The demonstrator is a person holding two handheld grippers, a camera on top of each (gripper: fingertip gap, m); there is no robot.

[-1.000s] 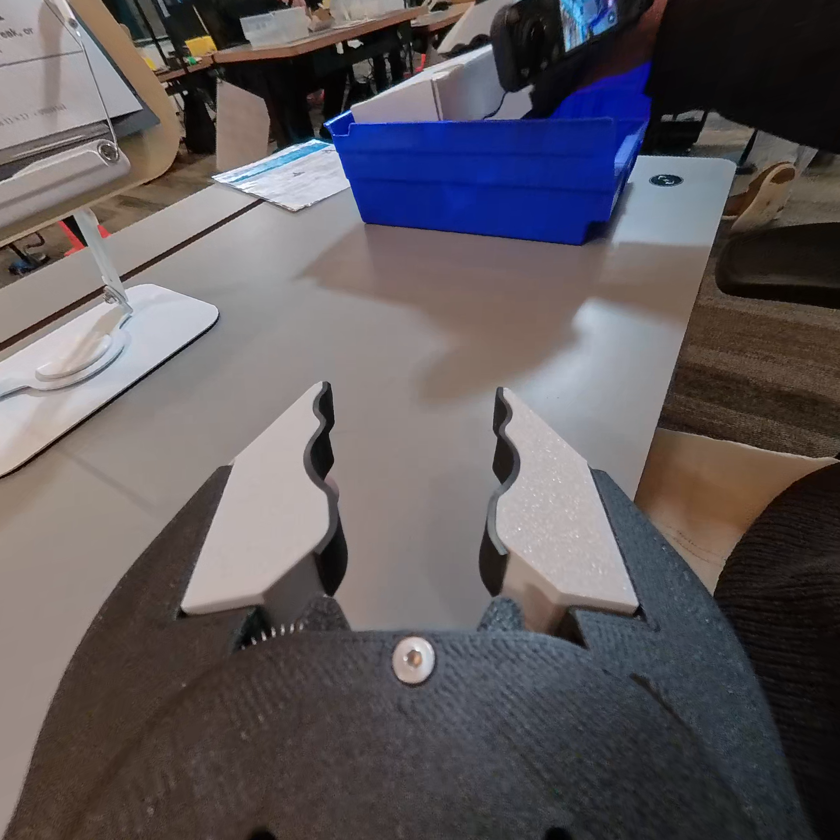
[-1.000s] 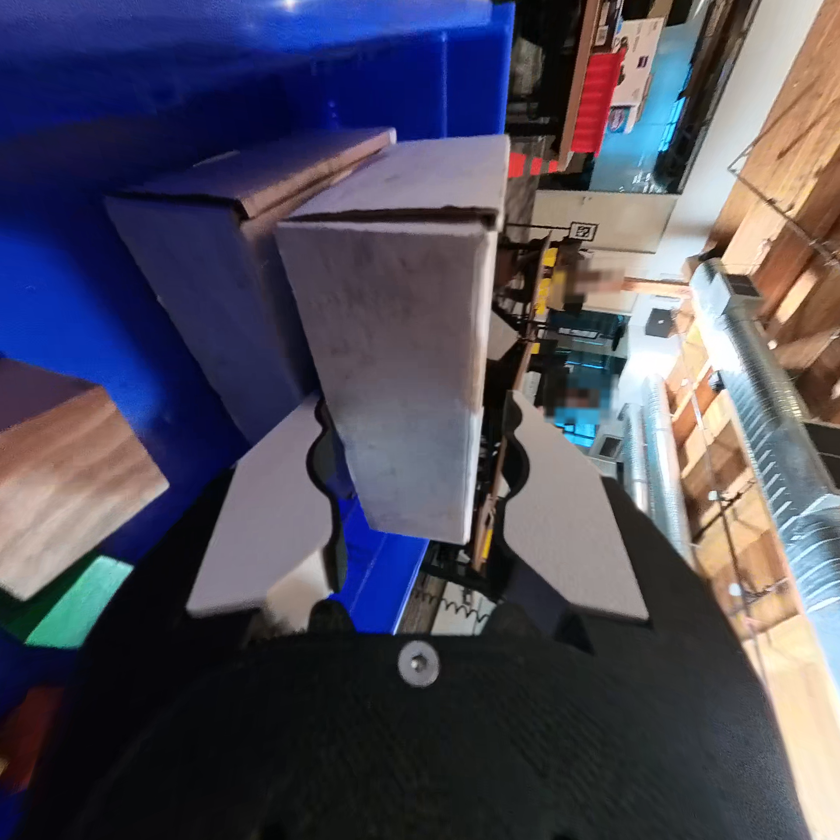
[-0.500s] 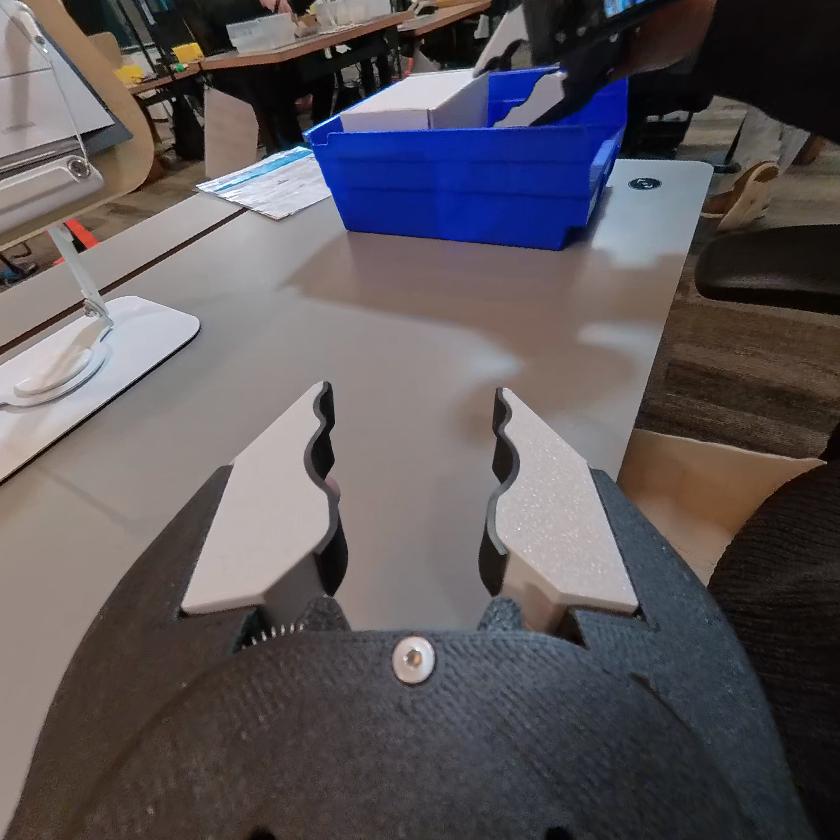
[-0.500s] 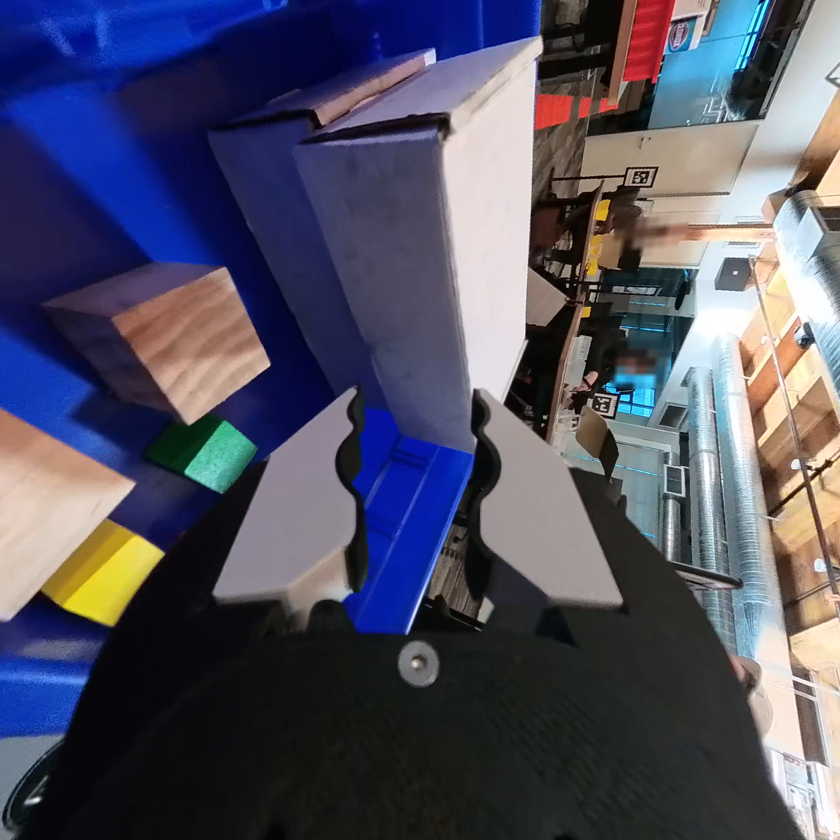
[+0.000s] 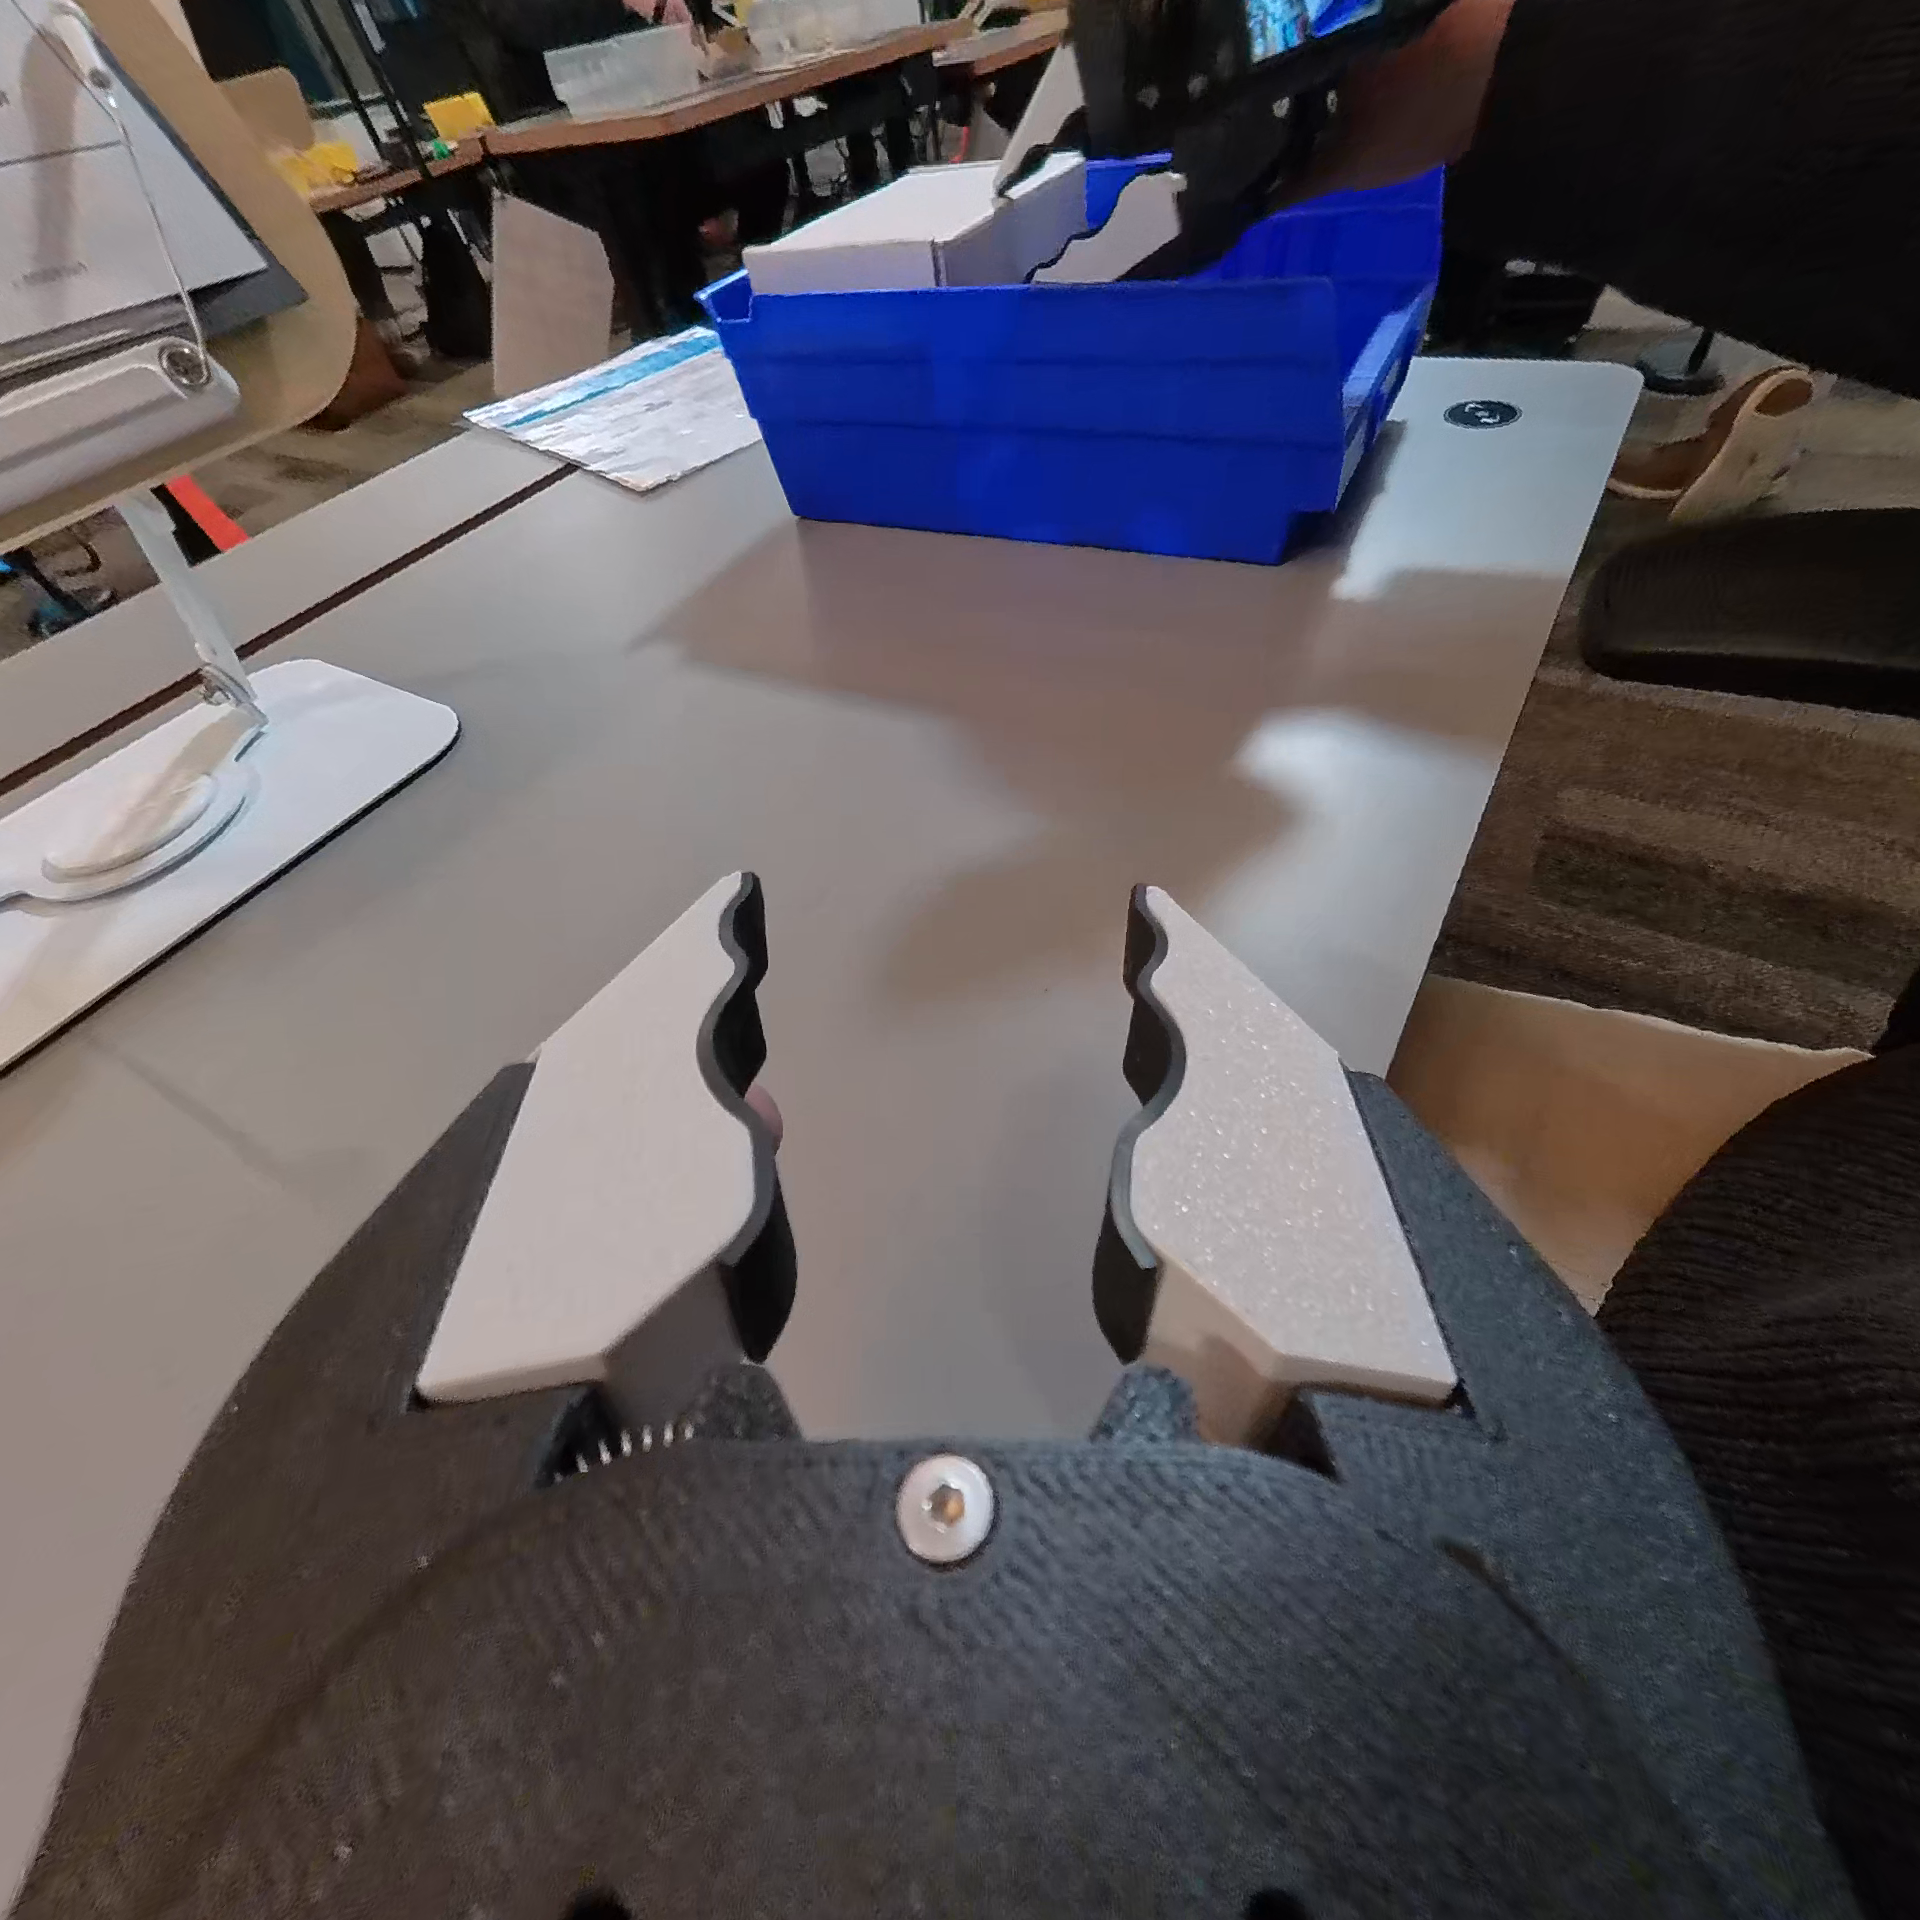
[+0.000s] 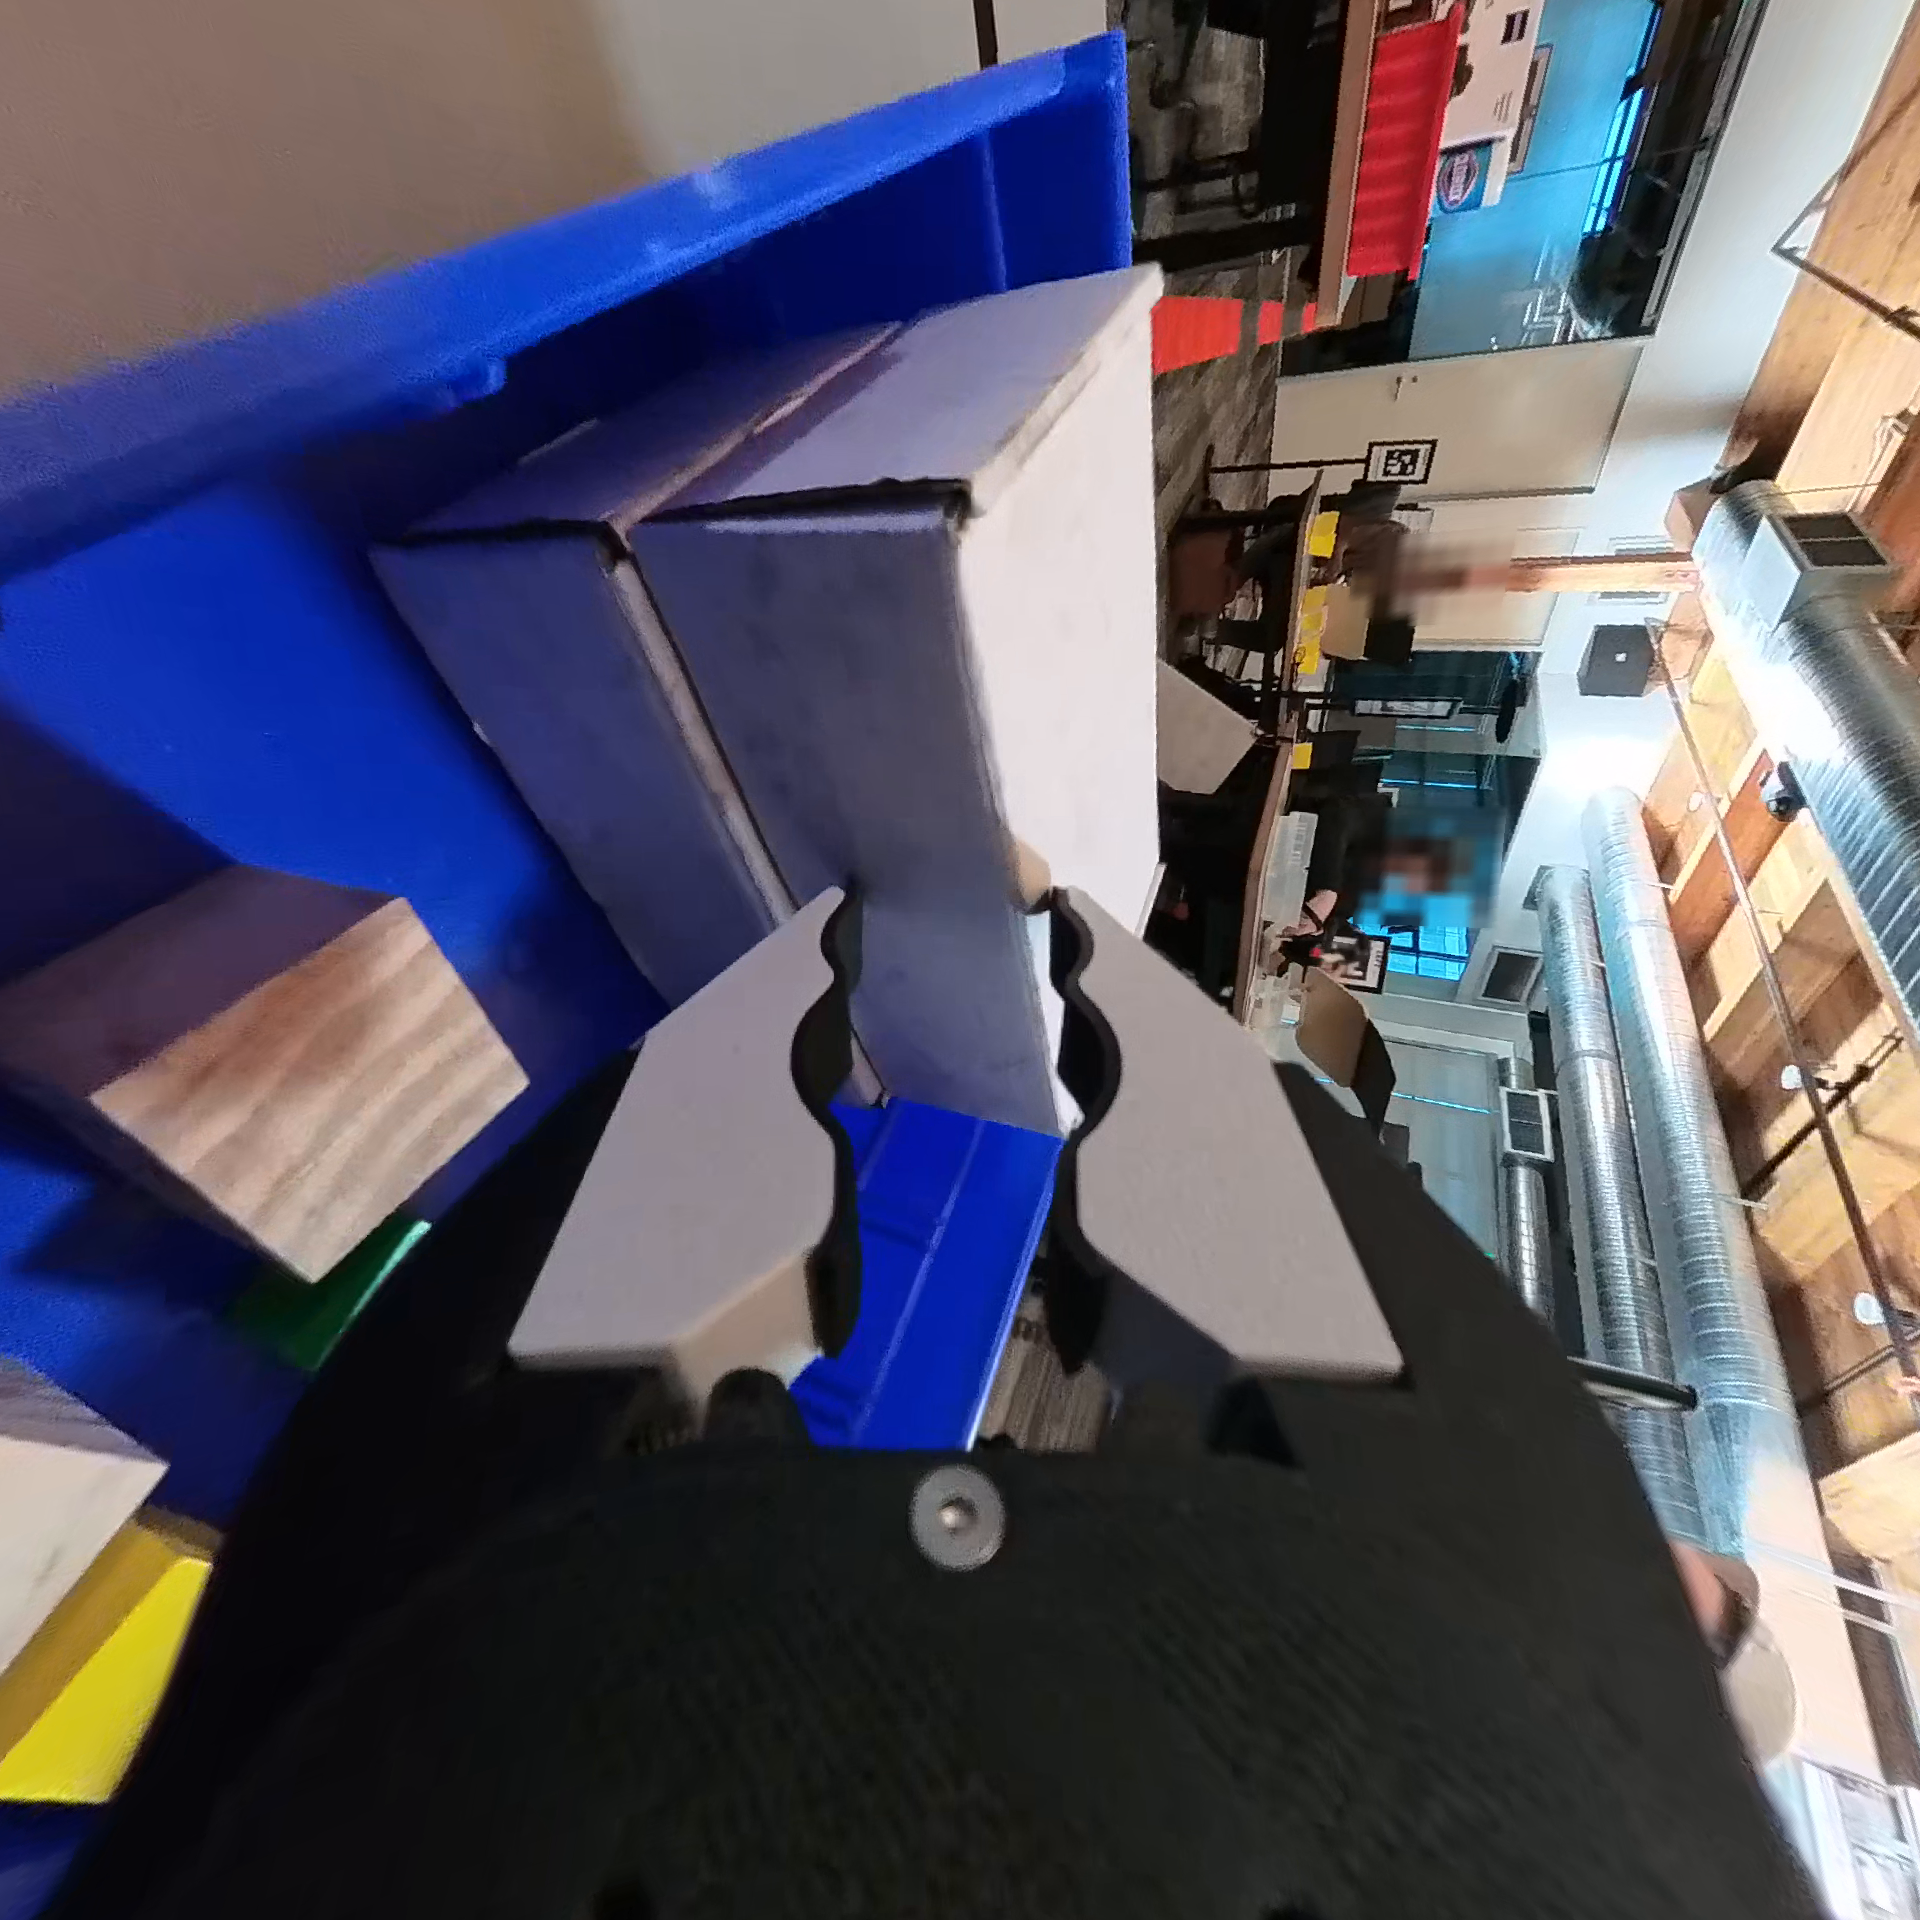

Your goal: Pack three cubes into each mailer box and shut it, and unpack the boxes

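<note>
The step in hand looks like fetching a mailer box (image 6: 904,748) out of the blue bin (image 5: 1049,416), which sits at the far right corner of the bench (image 5: 935,727). The right gripper (image 6: 956,914) has its jaws partly spread astride the near end of the white box, whether already pinching it I cannot tell; a second box (image 6: 582,707) stands just beside, and wooden cubes (image 6: 281,1060) lie in the bin. Next it needs a firm squeeze and a lift clear of the bin wall. The left gripper (image 5: 945,904) hovers over the near bench, jaws released and empty.

2 mailer boxes (image 6: 862,665), 2 wood cubes (image 6: 281,1070), 1 green cube (image 6: 332,1304), 1 yellow cube (image 6: 104,1652), 1 bin (image 5: 1049,416).
</note>
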